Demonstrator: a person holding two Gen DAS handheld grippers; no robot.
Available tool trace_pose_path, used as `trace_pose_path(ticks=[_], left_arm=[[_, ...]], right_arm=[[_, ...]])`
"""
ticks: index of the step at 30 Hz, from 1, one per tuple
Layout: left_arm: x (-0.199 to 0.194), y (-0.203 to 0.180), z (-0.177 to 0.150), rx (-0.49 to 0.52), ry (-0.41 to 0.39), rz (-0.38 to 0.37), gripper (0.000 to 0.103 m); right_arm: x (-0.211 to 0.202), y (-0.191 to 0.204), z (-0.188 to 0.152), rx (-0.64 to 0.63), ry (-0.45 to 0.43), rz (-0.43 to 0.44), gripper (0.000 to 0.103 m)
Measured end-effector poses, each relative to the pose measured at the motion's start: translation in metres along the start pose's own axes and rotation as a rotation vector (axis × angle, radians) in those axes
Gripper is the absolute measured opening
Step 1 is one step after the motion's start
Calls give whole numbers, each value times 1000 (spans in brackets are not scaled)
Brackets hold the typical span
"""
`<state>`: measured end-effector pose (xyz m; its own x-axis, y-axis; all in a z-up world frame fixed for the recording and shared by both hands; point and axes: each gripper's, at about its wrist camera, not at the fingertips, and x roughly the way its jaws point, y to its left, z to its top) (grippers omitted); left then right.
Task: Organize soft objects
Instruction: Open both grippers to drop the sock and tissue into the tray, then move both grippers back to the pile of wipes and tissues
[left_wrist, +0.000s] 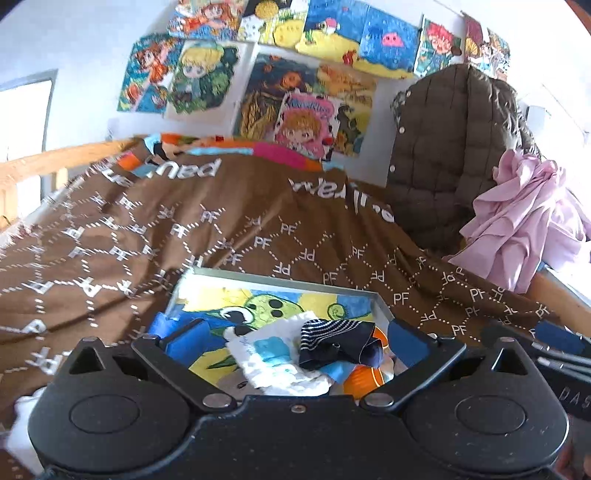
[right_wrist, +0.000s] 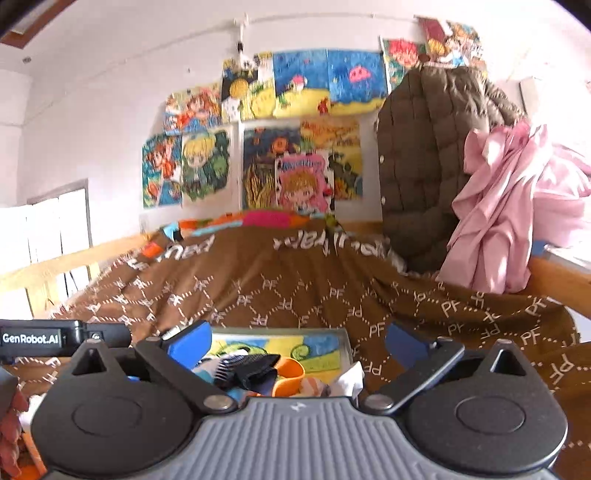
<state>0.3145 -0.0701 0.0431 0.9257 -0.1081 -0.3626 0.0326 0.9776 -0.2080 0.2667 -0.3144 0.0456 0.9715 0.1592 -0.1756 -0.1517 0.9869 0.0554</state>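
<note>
Tray (left_wrist: 380, 301) long axis left-right; striped cloth (left_wrist: 334, 341) crumpled inside.

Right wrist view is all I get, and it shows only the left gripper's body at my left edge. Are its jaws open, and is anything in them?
Observer: The left gripper is open. Its jaws stand wide with nothing gripped, and the tray shows between them.
Operator: What lies under the striped navy piece? It is cut off at the bottom of my view.
Observer: In the left wrist view the striped navy piece rests on a white cloth with light blue squares, spread across the middle of the tray.
</note>
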Motion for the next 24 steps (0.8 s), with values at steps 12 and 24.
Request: trace_pose_path(ticks=[12, 24], left_arm=[[-101, 17, -22, 8, -74, 3, 102], [-166, 42, -79, 18, -19, 16, 102]], right_arm=[[-103, 36, -36, -36, -62, 13, 103], [-169, 60, -73, 43, 0, 10, 103]])
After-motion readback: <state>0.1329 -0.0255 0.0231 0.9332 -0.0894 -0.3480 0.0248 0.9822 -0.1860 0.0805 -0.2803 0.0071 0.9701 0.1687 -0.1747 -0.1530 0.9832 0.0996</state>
